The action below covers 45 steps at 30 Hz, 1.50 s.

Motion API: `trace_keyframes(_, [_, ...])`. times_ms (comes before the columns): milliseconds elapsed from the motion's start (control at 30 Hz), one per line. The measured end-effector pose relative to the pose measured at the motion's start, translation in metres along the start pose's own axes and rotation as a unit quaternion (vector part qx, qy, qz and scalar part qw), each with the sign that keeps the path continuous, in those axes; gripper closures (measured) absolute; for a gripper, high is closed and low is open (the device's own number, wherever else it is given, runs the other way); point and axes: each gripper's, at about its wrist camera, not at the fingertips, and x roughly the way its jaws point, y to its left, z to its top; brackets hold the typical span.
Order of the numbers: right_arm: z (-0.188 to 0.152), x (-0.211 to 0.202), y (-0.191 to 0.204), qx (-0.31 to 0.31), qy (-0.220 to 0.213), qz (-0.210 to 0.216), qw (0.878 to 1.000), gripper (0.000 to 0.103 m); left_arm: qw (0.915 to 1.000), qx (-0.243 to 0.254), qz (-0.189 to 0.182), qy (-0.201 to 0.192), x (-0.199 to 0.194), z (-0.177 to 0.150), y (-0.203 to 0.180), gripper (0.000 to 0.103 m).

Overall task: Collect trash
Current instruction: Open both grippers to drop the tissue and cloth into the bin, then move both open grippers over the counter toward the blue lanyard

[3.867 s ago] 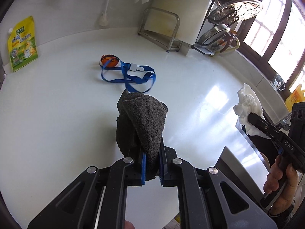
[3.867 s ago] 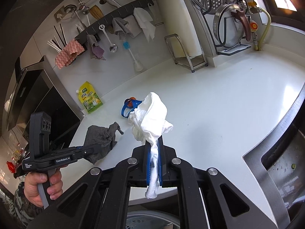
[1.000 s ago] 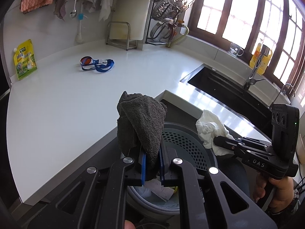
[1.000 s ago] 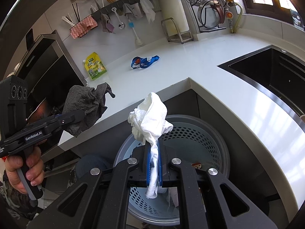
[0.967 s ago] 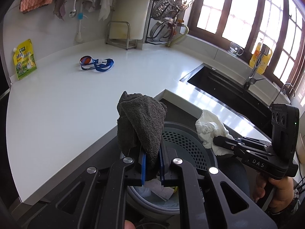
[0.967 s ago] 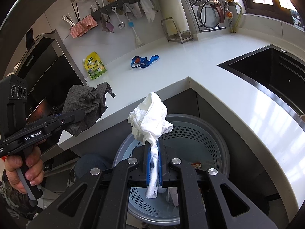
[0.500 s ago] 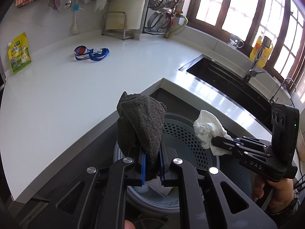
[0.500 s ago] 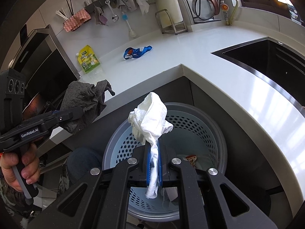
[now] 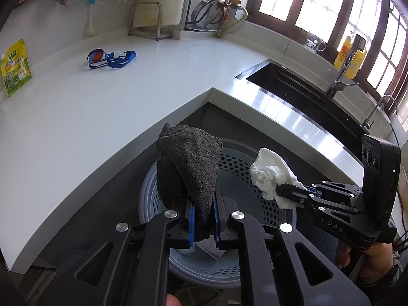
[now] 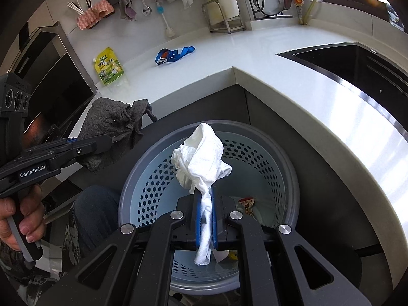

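Both grippers clenched: left gripper (image 9: pixel 202 220) grey rag (image 9: pixel 188 168) | right gripper (image 10: pixel 205 225) white tissue (image 10: pixel 201 158) | wrapper (image 10: pixel 246 204) right-view-only

Left hand-held gripper (image 9: pixel 204 219) and right hand-held gripper (image 10: pixel 206 225) both point steeply downward, jaws clamped nearly together.

My white L-shaped desk (image 9: pixel 76 117) carries a blue lanyard (image 9: pixel 112 57) with an orange piece, well apart from a yellow-green pouch (image 9: pixel 15 67) at its left edge. A metal rack (image 9: pixel 149 21) stands at the back wall; a dark sink (image 9: pixel 293 86) is set into the right run.
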Motion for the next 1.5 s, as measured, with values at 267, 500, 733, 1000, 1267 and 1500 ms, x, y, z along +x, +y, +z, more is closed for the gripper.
trace_keyframes(267, [-0.002, 0.006, -0.005, 0.003, 0.007, -0.001, 1.0, 0.097, 0.9999, 0.004, -0.004, 0.012, 0.012, 0.0, -0.005, 0.092])
trace_keyframes(500, [-0.006, 0.011, -0.009, 0.002, 0.016, -0.005, 1.0, 0.096, 0.9994, 0.009, -0.009, 0.033, 0.025, -0.004, -0.01, 0.091])
trace_keyframes(733, [-0.004, 0.007, -0.01, 0.001, 0.009, -0.014, 1.0, 0.053, 0.9992, 0.009, -0.012, 0.037, 0.027, -0.003, -0.012, 0.056])
trace_keyframes(1000, [-0.004, 0.002, -0.009, 0.0, 0.001, -0.014, 1.0, 0.048, 0.9998, 0.001, -0.003, 0.021, 0.018, 0.002, -0.009, 0.042])
trace_keyframes(1267, [0.014, -0.01, -0.001, -0.001, -0.028, 0.001, 1.0, 0.027, 0.9995, -0.023, 0.011, -0.017, -0.008, 0.013, 0.011, 0.025])
trace_keyframes(1500, [0.047, -0.009, 0.014, -0.018, -0.046, 0.018, 0.999, 0.025, 0.997, -0.043, 0.039, -0.051, -0.034, 0.03, 0.043, 0.023])
